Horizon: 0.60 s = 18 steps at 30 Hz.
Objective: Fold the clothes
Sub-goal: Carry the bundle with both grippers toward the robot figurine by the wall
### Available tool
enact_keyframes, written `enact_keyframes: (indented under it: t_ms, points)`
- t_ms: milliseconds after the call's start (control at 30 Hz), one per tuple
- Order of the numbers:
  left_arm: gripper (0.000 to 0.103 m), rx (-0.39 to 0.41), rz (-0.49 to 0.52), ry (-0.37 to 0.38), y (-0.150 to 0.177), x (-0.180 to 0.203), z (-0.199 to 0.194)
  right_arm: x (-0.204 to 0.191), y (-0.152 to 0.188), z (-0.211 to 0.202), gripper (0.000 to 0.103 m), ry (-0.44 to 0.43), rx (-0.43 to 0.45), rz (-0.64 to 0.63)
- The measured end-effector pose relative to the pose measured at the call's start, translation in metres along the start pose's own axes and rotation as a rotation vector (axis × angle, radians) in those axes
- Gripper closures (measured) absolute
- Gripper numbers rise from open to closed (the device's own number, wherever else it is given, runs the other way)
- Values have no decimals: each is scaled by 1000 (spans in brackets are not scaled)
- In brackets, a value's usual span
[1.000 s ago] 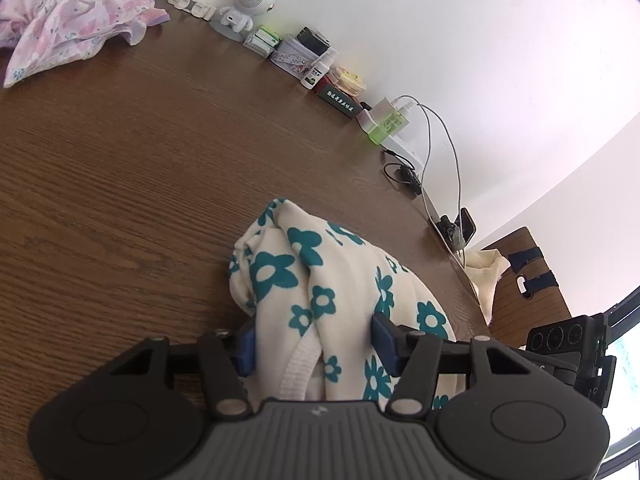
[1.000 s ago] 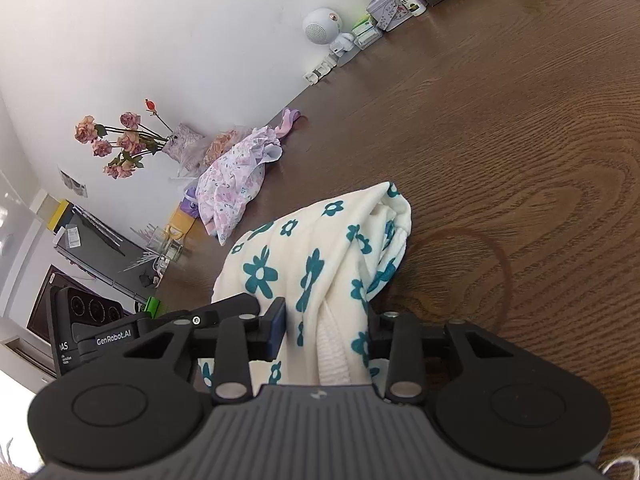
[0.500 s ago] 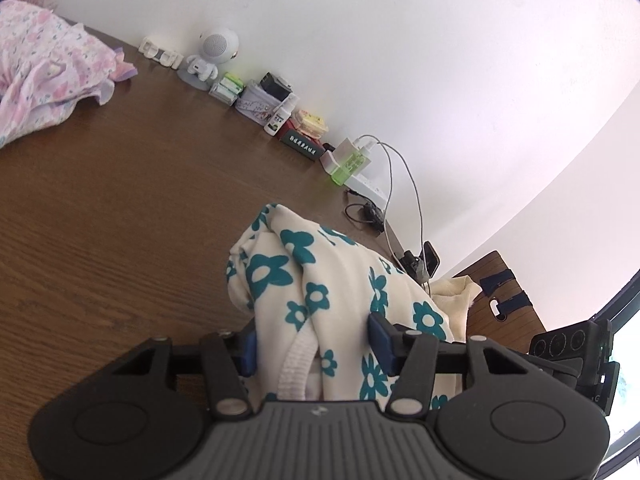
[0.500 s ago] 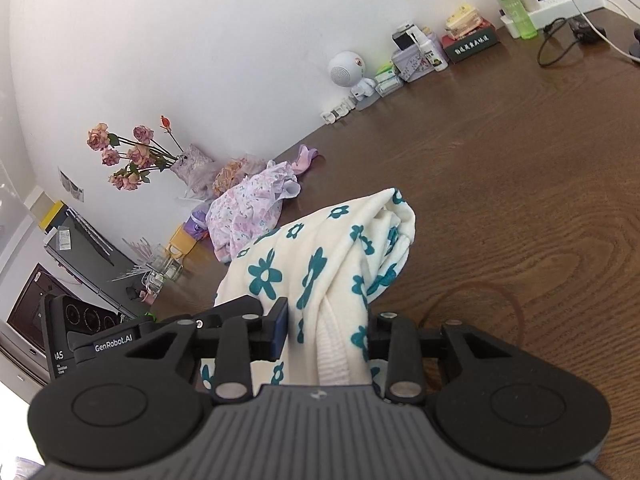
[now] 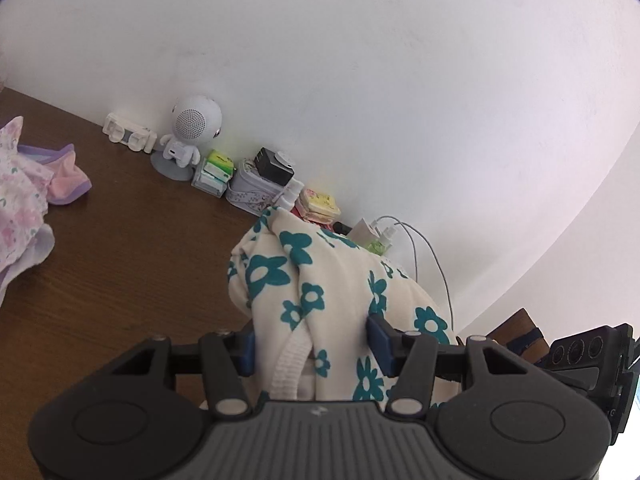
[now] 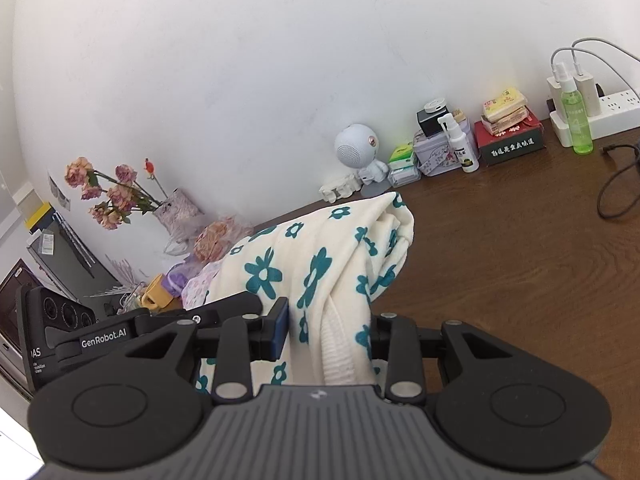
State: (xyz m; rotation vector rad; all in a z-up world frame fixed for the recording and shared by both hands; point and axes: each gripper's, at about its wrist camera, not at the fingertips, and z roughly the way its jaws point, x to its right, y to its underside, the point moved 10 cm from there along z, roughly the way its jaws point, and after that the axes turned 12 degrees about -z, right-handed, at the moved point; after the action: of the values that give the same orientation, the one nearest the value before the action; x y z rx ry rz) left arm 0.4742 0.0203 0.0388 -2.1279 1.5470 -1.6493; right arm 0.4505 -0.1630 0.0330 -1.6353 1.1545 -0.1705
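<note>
A cream garment with teal flowers (image 5: 320, 288) hangs bunched between both grippers, lifted above the brown wooden table (image 5: 120, 248). My left gripper (image 5: 310, 346) is shut on one bunch of it, the ribbed hem hanging between the blue pads. My right gripper (image 6: 328, 332) is shut on another bunch of the same garment (image 6: 320, 264). The other gripper's body shows at the edge of each wrist view. A pink floral garment (image 5: 24, 184) lies crumpled on the table at the left.
Along the wall stand a white round speaker figure (image 5: 192, 136), small boxes, a tin, a spray bottle (image 6: 460, 144), a green bottle (image 6: 576, 120) and a power strip with cables (image 6: 608, 108). Dried flowers in a vase (image 6: 120, 196) stand at the far left.
Both grippers have risen with the flowered garment and tipped up toward the wall. The table now fills less of each view, and the clutter along the wall looks closer.
</note>
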Motion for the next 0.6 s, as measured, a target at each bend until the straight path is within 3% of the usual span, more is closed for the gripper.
enact_keyframes:
  t_ms: [300, 600]
  points:
    - [51, -17, -57, -54, -66, -53, 145, 103, -38, 124, 71, 54, -18, 44]
    - [51, -25, -127, -75, -86, -95, 210, 165, -51, 195, 72, 53, -33, 92]
